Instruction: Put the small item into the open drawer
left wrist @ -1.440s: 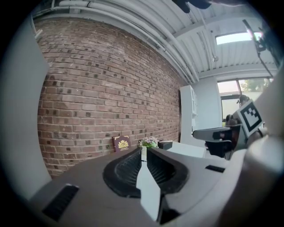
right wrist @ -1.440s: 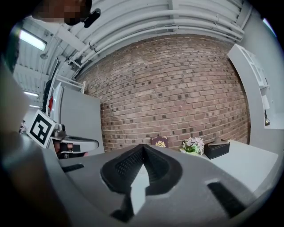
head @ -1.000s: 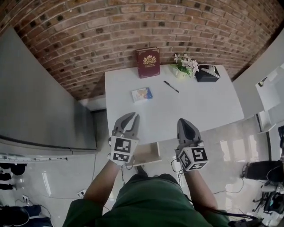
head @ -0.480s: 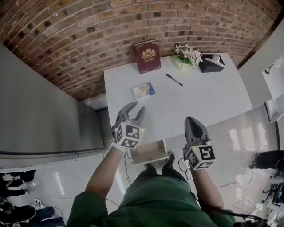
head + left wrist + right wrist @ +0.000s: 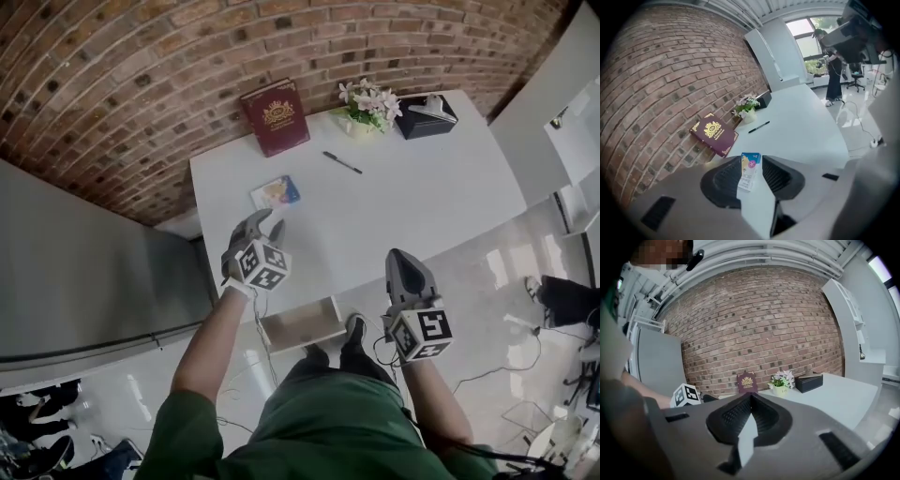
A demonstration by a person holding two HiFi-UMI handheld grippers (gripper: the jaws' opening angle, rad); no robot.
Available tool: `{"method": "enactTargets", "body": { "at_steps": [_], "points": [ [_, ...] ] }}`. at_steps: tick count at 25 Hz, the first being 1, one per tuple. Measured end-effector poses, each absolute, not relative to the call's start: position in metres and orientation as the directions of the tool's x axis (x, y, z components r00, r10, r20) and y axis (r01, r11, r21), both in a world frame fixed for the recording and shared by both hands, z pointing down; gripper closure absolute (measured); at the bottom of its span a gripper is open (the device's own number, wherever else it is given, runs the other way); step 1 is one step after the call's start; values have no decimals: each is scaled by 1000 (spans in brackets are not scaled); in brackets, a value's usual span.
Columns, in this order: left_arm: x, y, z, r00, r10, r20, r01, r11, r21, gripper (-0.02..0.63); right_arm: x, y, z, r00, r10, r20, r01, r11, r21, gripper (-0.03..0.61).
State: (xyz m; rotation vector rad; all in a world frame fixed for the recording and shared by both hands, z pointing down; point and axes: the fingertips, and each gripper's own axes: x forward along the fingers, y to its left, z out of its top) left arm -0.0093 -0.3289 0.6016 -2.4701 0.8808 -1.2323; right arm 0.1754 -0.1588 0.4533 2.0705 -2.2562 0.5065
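Head view: the left gripper (image 5: pixel 265 225) hangs over the near-left part of the white table (image 5: pixel 422 206), jaws opening. The small packet (image 5: pixel 277 192) lies flat just beyond its tips at 12 o'clock. The open drawer (image 5: pixel 300 326) sits at that gripper's 5 o'clock, below the table edge, with the right gripper (image 5: pixel 399 258) at the drawer's 3 o'clock.

Left gripper view: jaws spread wide, the packet (image 5: pixel 750 171) framed in the gap, pads clear of it. Red book (image 5: pixel 715 133) at 11 o'clock, pen (image 5: pixel 759 127) at 12.

Right gripper view: the right gripper (image 5: pixel 750 397) is clenched tip to tip, nothing in it.
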Motion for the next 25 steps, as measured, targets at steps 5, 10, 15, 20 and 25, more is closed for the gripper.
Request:
{"method": "enactTargets", "body": {
  "at_steps": [5,10,15,20,25],
  "points": [
    [4,-351,635,414,-581,701,-325,-814,-482,482,198,-149,466,-63,-959,276,-976,1,-220,578],
    [11,-369,674,347,-538,768,-252,-842,-476,479,213,-137,478,-24,-952,305,-974,-46,-221,578],
    [14,-388,710,279,-521,807,-194,-853,-484,479,226,-124,491,12,-941,338,-972,-91,-217,578],
    [13,-401,730,235,-515,824,-174,-856,-486,479,236,-114,499,42,-928,369,-971,-125,-203,578],
    [8,-401,744,216,-506,835,-168,-862,-479,502,240,-109,506,51,-923,382,-967,-141,-212,578]
  ]
}}
